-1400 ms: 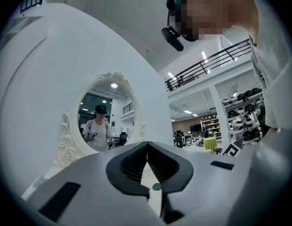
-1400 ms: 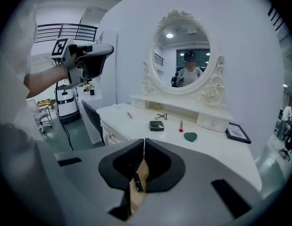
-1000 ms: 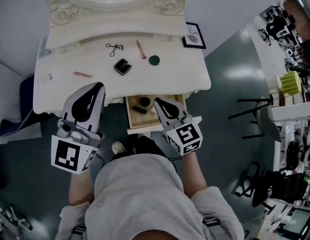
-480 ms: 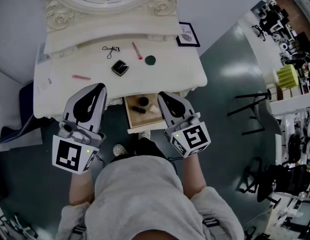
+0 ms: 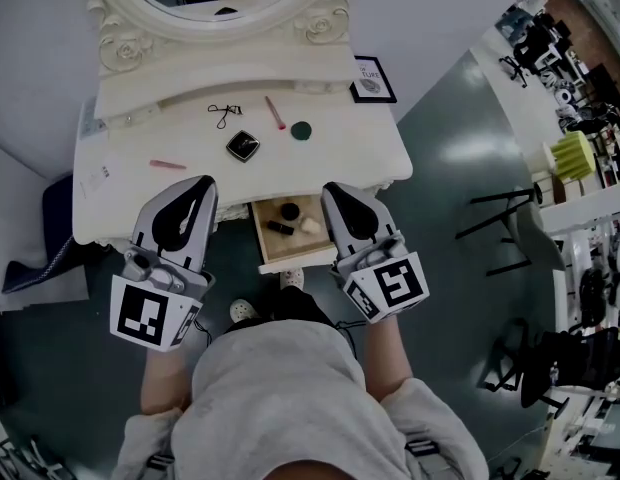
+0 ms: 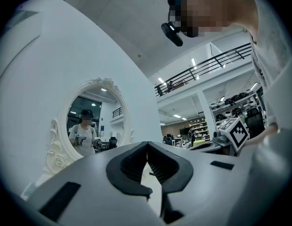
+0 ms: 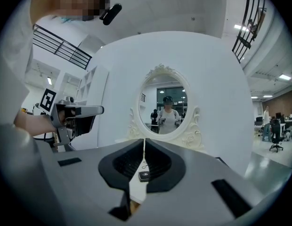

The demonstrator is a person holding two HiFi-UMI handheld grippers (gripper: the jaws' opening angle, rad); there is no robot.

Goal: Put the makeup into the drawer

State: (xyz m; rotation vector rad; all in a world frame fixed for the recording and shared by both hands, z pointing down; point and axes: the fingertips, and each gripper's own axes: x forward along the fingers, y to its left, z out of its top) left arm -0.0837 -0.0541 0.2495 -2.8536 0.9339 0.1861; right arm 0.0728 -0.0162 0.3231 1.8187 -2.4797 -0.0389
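Even overhead light; fisheye warp, dark vignetted corners; focus mostly sharp.

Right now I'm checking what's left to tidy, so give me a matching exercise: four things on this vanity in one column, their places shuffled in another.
Things:
1 eyelash curler
2 green disc
3 framed picture
4 dark tube

Places:
a in the open drawer
b back right corner of the tabletop
c just right of the pink stick
d just behind the black compact

Pairs: 1-d, 2-c, 3-b, 4-a
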